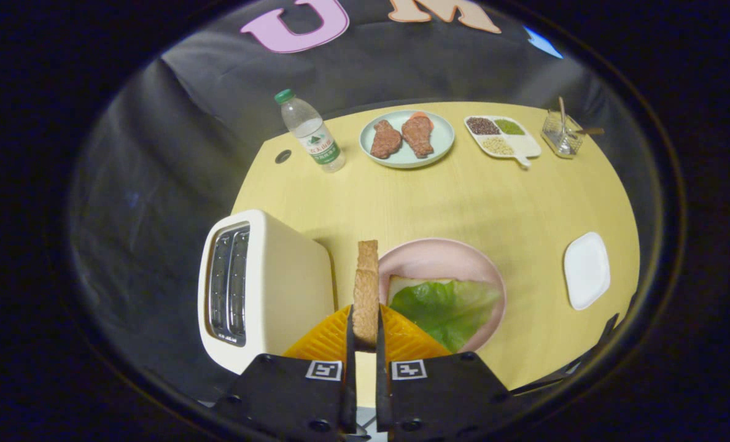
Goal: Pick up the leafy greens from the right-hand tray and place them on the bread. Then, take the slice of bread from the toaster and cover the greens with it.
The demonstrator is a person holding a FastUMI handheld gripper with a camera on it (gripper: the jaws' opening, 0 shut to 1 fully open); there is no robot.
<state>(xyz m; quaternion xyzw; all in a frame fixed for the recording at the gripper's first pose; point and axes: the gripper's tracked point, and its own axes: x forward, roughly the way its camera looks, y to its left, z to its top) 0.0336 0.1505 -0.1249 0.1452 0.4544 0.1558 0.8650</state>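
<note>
Item: gripper (pixel 365 334), fingers closed to a narrow gap, both pressing on a bread slice (pixel 366 288) held on edge, upright, between them. The slice stands above the table, between the toaster and the pink plate.

Item: toaster (pixel 260 288), cream, just beside the fingers on their left; both slots look empty.

Item: pink plate (pixel 438 258), just ahead of the fingers to the right. On it, a lower slice (pixel 404 283), mostly covered by the greens (pixel 447 307), which spread past it toward the plate's near rim.

Item: white tray (pixel 586 270), well right of the plate, bare.

Item: far side of table (pixel 463 196): bottle (pixel 310 131), green plate (pixel 441 144) with two meat pieces, divided dish (pixel 524 146) with grains, small clear container (pixel 561 135) with utensils.

Stage, as judged: greens placed; covering slice lifted out, not yet laid down.

Risks, as judged:
- Slice is gripped by its lower end only; turning it flat may let it pivot or slip from the fingers.
- Released on edge, it would topple and could land off the greens or off the plate.
- The greens lie loose and off-centre; a sliding approach could drag them off the lower slice.
- A low swing left could knock the toaster.
</note>
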